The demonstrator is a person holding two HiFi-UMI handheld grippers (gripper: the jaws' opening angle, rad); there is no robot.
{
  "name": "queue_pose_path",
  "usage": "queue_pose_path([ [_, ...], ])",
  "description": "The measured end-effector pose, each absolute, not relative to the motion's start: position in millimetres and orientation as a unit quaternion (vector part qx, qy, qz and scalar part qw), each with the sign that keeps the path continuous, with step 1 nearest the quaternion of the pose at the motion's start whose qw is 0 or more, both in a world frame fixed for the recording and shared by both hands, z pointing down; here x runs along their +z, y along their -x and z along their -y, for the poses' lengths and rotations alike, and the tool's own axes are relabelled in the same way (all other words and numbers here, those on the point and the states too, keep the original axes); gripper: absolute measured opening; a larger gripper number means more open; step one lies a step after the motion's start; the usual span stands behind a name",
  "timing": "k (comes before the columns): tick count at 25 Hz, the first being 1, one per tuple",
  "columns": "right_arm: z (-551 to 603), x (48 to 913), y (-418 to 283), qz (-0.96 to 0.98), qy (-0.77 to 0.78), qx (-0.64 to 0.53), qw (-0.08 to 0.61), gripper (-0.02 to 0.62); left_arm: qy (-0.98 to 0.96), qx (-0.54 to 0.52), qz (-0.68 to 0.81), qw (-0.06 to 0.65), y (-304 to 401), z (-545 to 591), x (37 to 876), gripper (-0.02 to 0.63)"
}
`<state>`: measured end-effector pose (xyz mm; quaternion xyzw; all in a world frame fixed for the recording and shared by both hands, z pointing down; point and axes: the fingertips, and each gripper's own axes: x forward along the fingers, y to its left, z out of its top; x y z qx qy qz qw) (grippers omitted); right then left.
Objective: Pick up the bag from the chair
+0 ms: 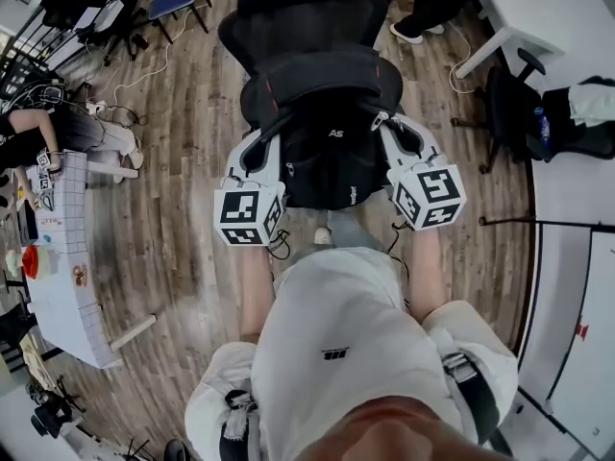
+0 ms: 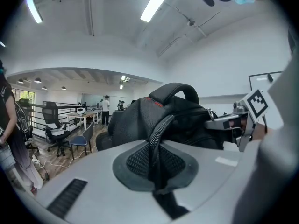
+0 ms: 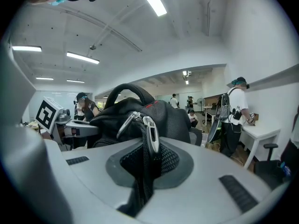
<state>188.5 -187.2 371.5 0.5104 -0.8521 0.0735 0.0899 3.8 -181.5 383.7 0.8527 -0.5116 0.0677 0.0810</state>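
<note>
We have the bag (image 1: 325,147) straight ahead of us, between the two grippers, and both hands are equally near to it, one at each side. The left gripper (image 2: 158,168) is closed tight on the left strap (image 2: 156,134). The right gripper (image 3: 144,171) is closed tight on the right strap (image 3: 140,188), just under a metal clip (image 3: 150,129). The bag stands upright, with its handle (image 2: 180,90) on top. The chair (image 1: 303,12) is behind it, on the side far from us. We cannot tell if the bag's bottom touches the seat. In our judgement the next move is upward and toward our body, and both grippers must rise together so that the bag does not tilt.
</note>
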Motion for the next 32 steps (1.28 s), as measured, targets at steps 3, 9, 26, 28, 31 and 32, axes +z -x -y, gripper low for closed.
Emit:
queue_pose_path([
  [3,161,370,-191,0.847,-0.518,0.079,0.090,0.011,-0.858,0.067,0.503,0.082,-6,158,381,0.018],
  [9,113,364,-196,0.843,-0.525,0.079,0.088,0.011,-0.864,0.063,0.494,0.079,-12,118,372,0.018],
  [26,11,353,-239,0.863,-0.494,0.069,0.084,0.011,-0.848,0.064,0.523,0.066,-54,9,360,0.018],
  [28,-1,352,-245,0.865,-0.489,0.068,0.085,0.011,-0.845,0.065,0.527,0.066,-60,-5,360,0.018],
  [31,-19,354,-251,0.868,-0.484,0.068,0.085,0.011,-0.841,0.067,0.532,0.066,-67,-25,361,0.018],
  [32,-25,355,-253,0.869,-0.483,0.068,0.085,0.011,-0.841,0.068,0.533,0.067,-69,-31,362,0.018],
])
